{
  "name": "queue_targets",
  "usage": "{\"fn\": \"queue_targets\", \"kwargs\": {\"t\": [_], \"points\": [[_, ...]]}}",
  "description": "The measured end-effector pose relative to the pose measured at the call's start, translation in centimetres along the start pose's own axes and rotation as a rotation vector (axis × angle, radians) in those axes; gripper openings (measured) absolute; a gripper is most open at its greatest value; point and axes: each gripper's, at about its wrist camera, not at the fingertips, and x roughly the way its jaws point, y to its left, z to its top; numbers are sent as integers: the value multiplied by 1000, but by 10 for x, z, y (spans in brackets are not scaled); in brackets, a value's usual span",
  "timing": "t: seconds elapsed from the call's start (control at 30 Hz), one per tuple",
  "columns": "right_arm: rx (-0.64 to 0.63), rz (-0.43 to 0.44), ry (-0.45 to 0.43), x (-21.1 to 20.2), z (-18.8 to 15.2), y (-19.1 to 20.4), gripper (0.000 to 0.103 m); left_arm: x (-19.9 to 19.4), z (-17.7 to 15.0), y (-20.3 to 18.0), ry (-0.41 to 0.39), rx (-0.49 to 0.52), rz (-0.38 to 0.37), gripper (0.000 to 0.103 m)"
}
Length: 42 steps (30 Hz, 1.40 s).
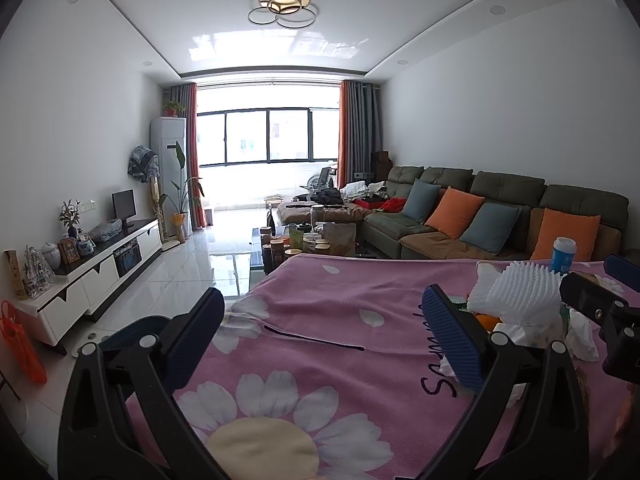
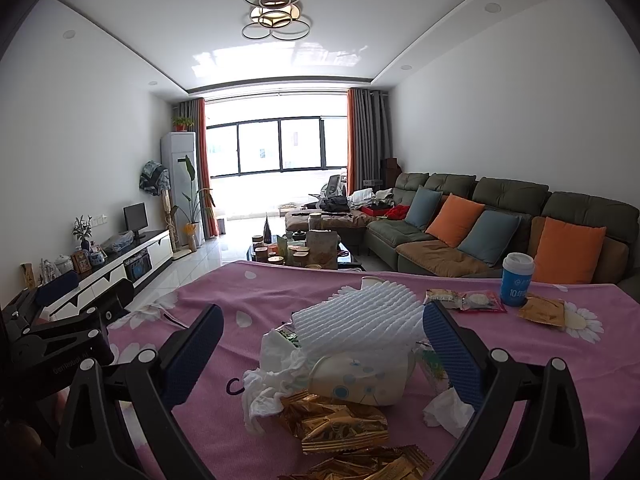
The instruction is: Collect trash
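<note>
Both grippers' fingers spread wide, empty; only right wrist shows gold wrappers (image 2: 340, 424).

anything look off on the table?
Yes: litter is heaped on the pink cloth: crumpled tissue, gold wrappers, white foam netting, and a paper cup tipped on its side.

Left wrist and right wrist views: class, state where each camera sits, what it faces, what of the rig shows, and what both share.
Left wrist: on the left gripper, over bare pink cloth; its open fingers and the right gripper show.
Right wrist: on the right gripper, over the trash pile; its open fingers and the left gripper show.
Both share: foam sheet, blue cup, sofa, window.
</note>
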Motion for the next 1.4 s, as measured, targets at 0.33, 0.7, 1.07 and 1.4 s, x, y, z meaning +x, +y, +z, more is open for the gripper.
{"fn": "queue_targets", "kwargs": {"t": [0.33, 0.7, 1.07, 1.4], "points": [[5, 6, 15, 3, 1, -5, 96, 5, -5, -1, 35, 1, -43, 97], [79, -23, 177, 34, 4, -49, 96, 26, -19, -32, 199, 55, -363, 97], [197, 86, 300, 74, 5, -74, 82, 70, -45, -73, 456, 26, -620, 64], [269, 177, 317, 76, 3, -82, 26, 75, -51, -69, 496, -20, -672, 4]]}}
